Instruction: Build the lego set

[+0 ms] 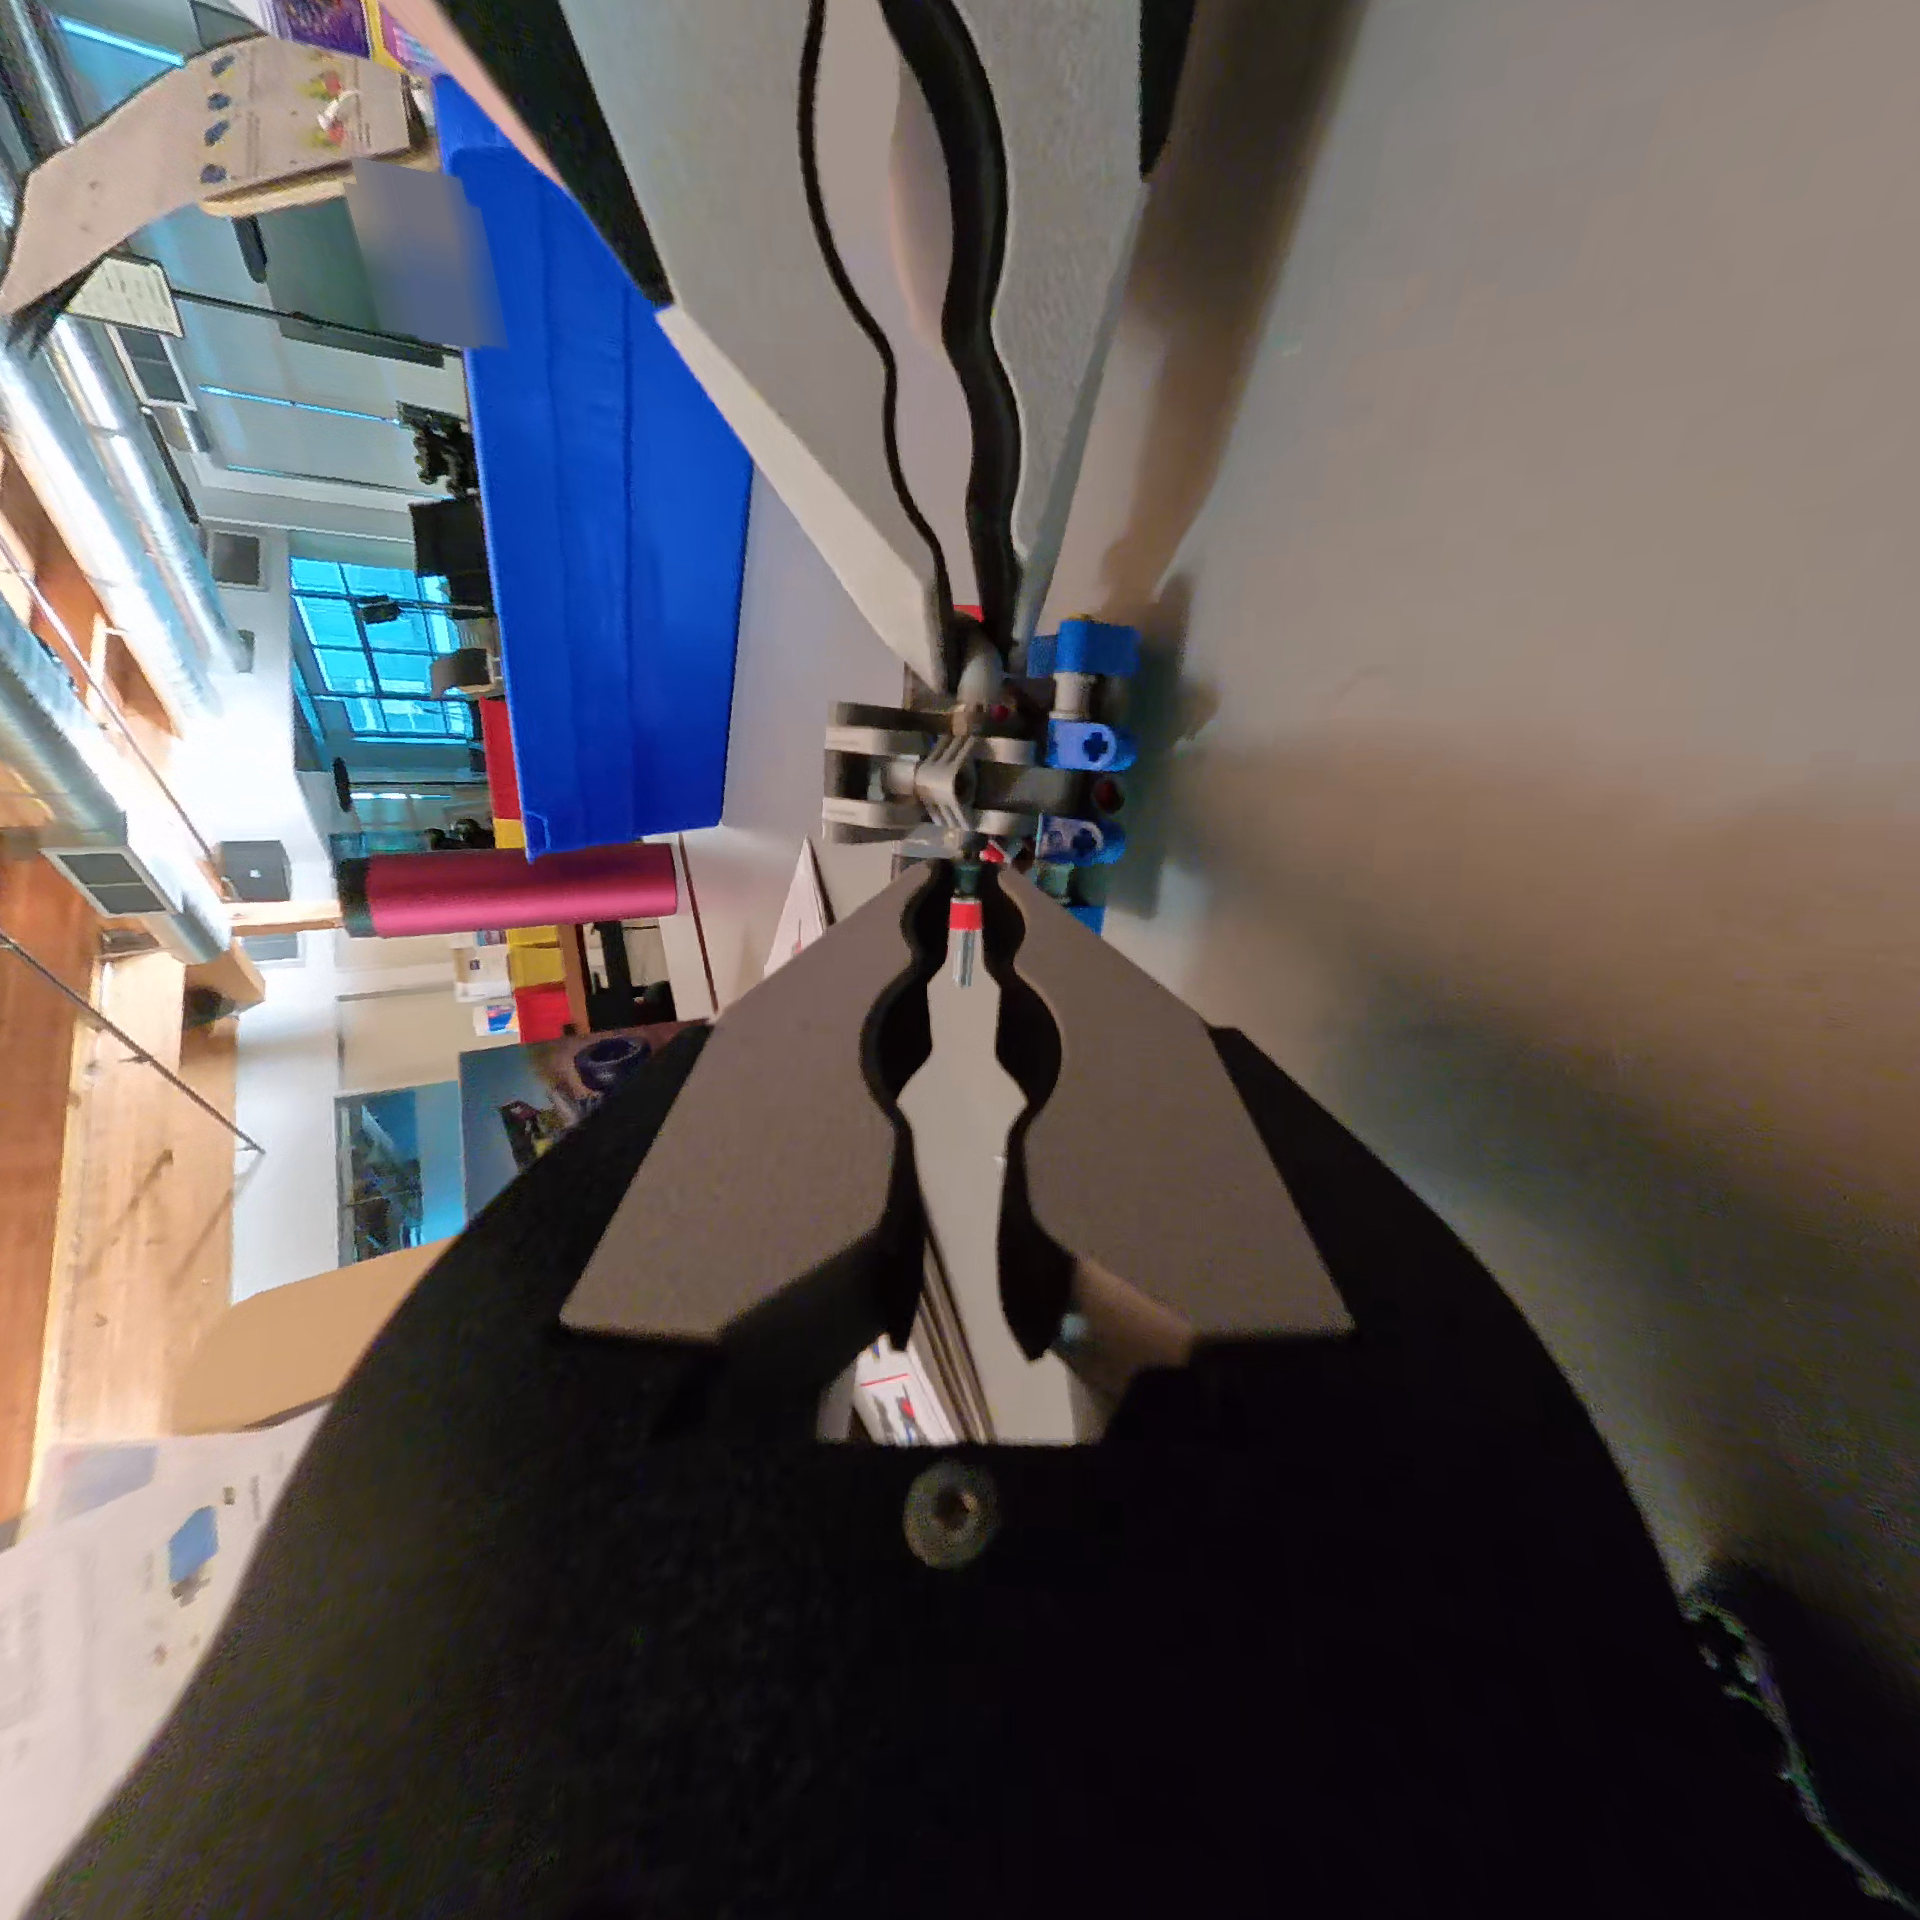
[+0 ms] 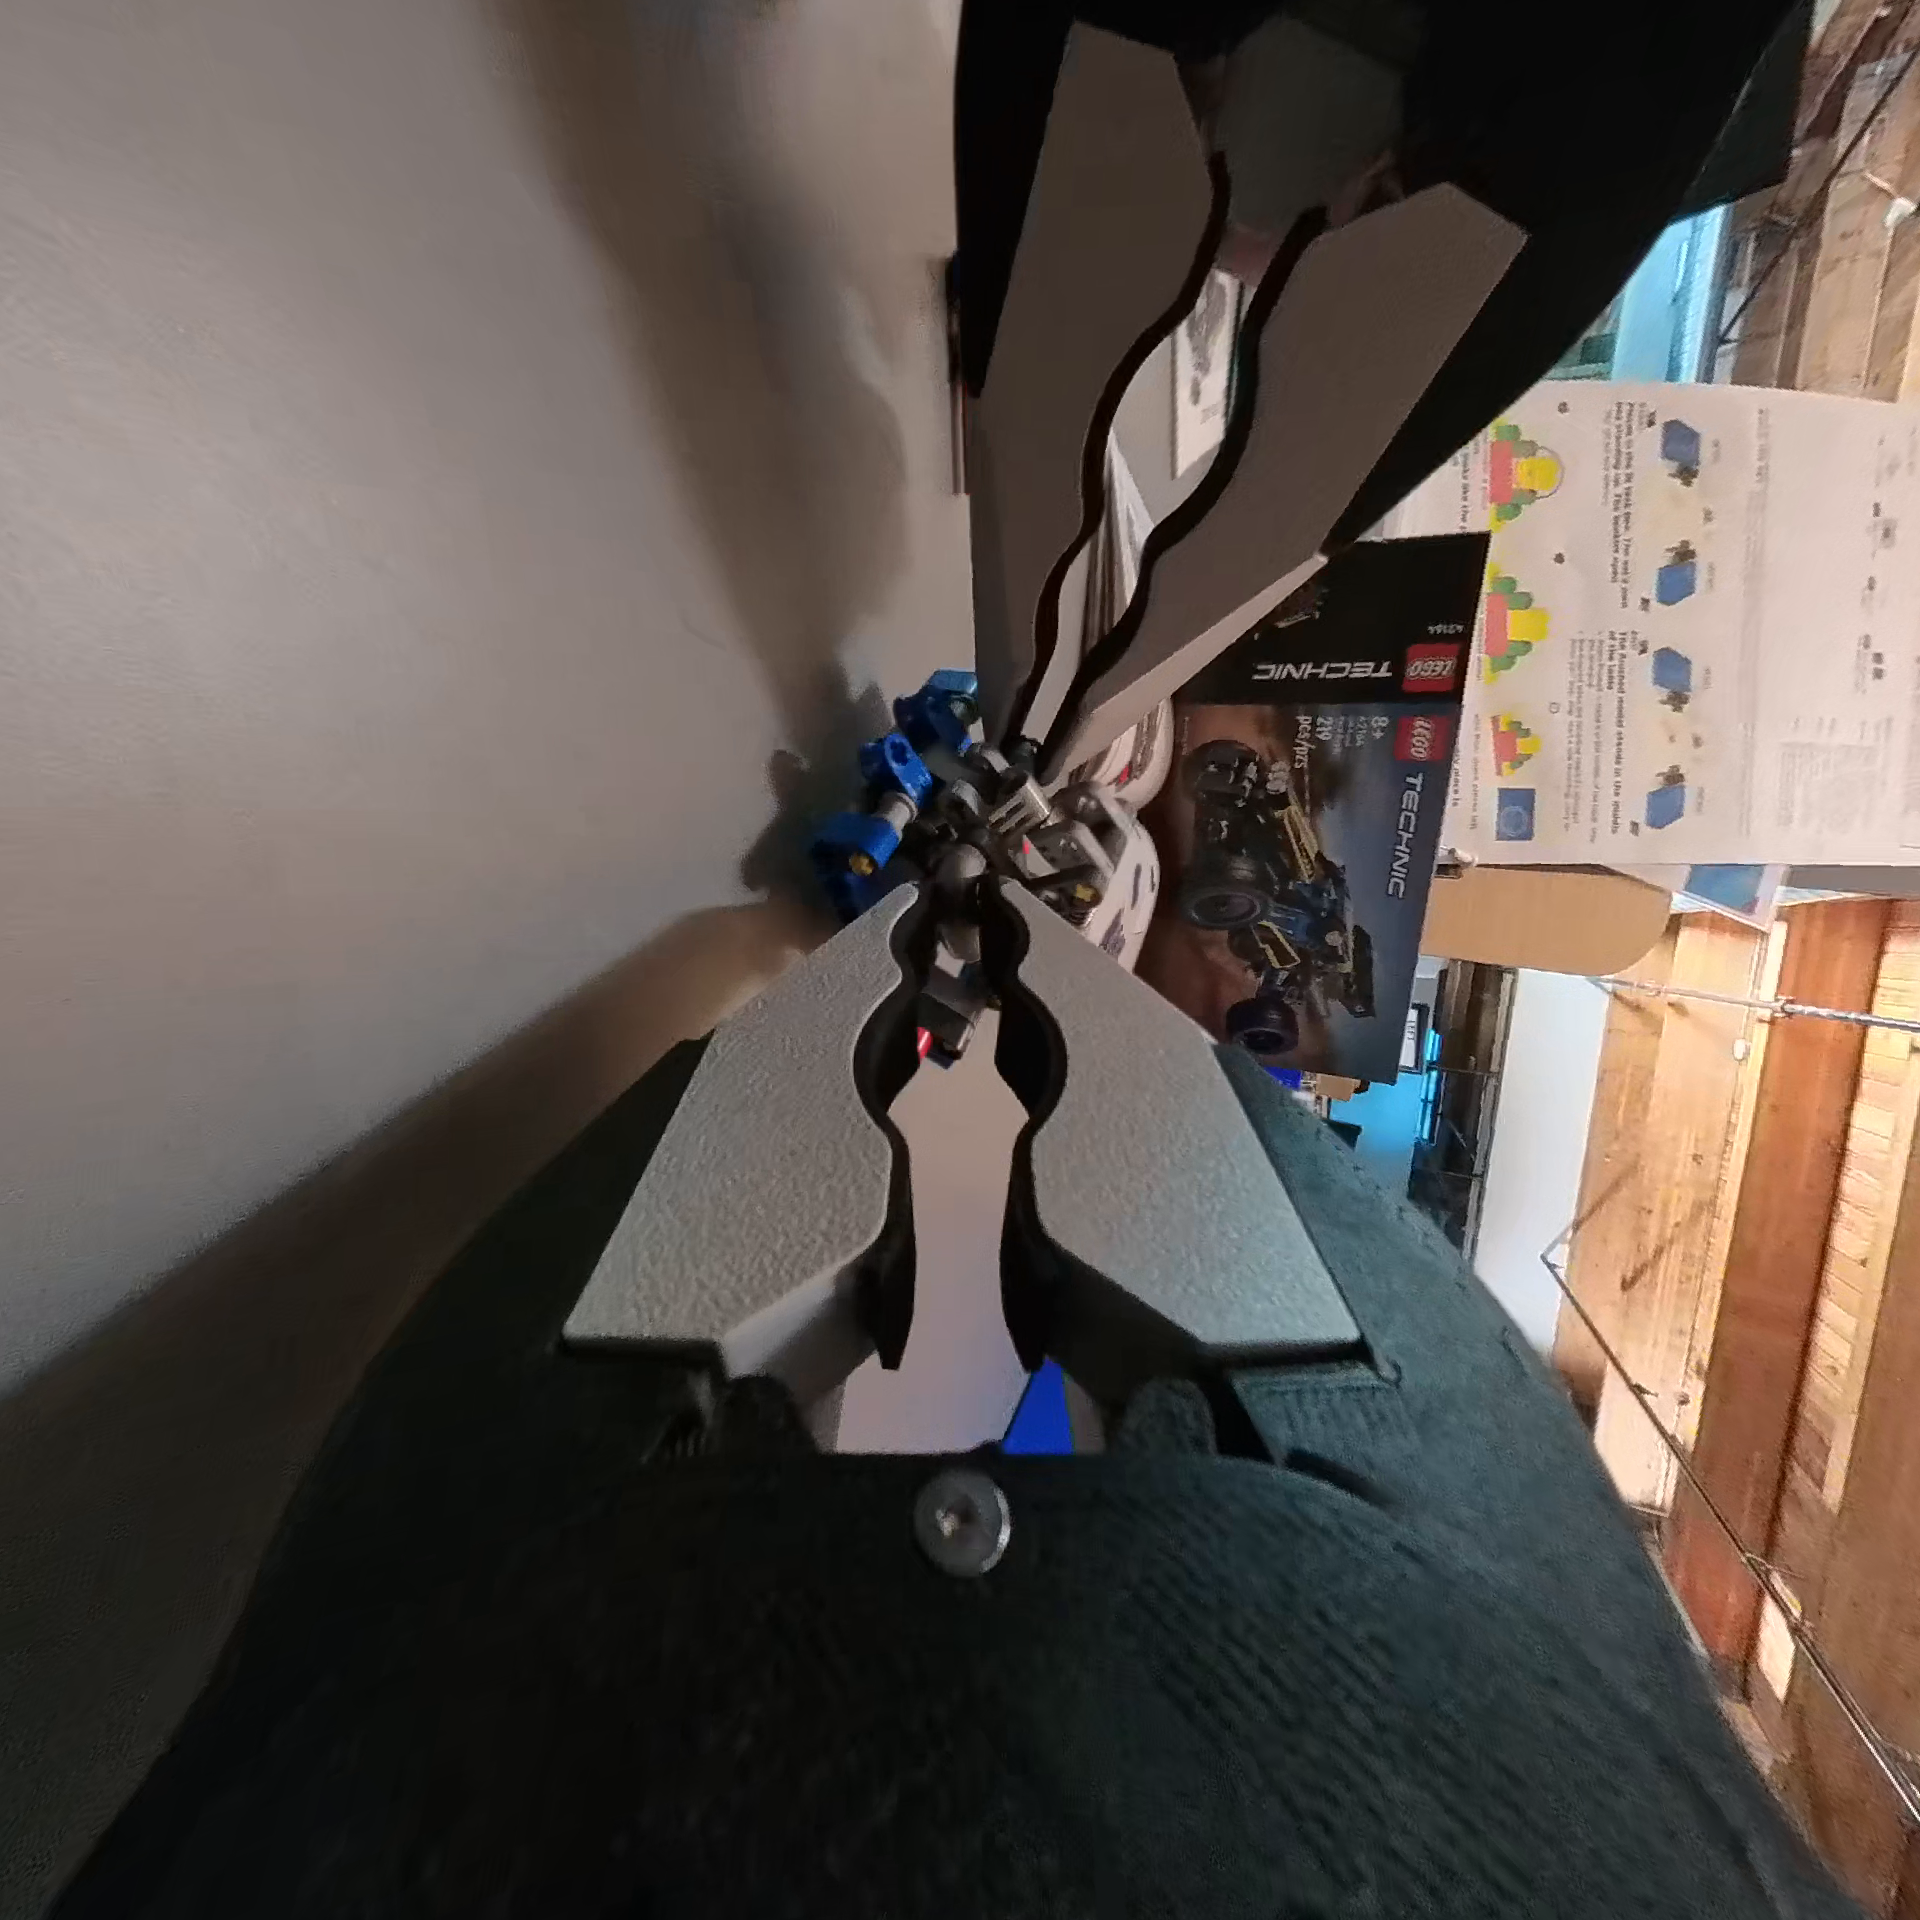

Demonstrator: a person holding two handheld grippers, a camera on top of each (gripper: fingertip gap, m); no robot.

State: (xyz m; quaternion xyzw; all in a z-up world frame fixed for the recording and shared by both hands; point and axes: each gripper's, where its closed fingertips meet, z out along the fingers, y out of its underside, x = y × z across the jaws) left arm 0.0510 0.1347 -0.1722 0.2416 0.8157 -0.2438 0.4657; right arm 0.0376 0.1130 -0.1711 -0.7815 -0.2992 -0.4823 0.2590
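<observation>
A small lego assembly (image 1: 935,774) of grey beams with blue connectors (image 1: 1086,743) is held just above the grey table (image 1: 1558,727) between both grippers. My left gripper (image 1: 961,883) is shut on a thin axle with a red bush (image 1: 964,920) that sticks out of the assembly. The right gripper (image 1: 982,634) comes in from the opposite side. In the right wrist view my right gripper (image 2: 961,904) is shut on a grey end piece (image 2: 951,1003) of the assembly (image 2: 997,821). The left gripper (image 2: 1023,753) meets it from above.
A blue bin (image 1: 603,520) and a magenta cylinder (image 1: 509,894) stand behind the assembly. The lego set's dark box (image 2: 1320,831) and a printed instruction sheet (image 2: 1662,623) stand on the other side. A cardboard box (image 1: 291,1340) sits nearer. Both grippers' tips are close together, under 4 cm apart.
</observation>
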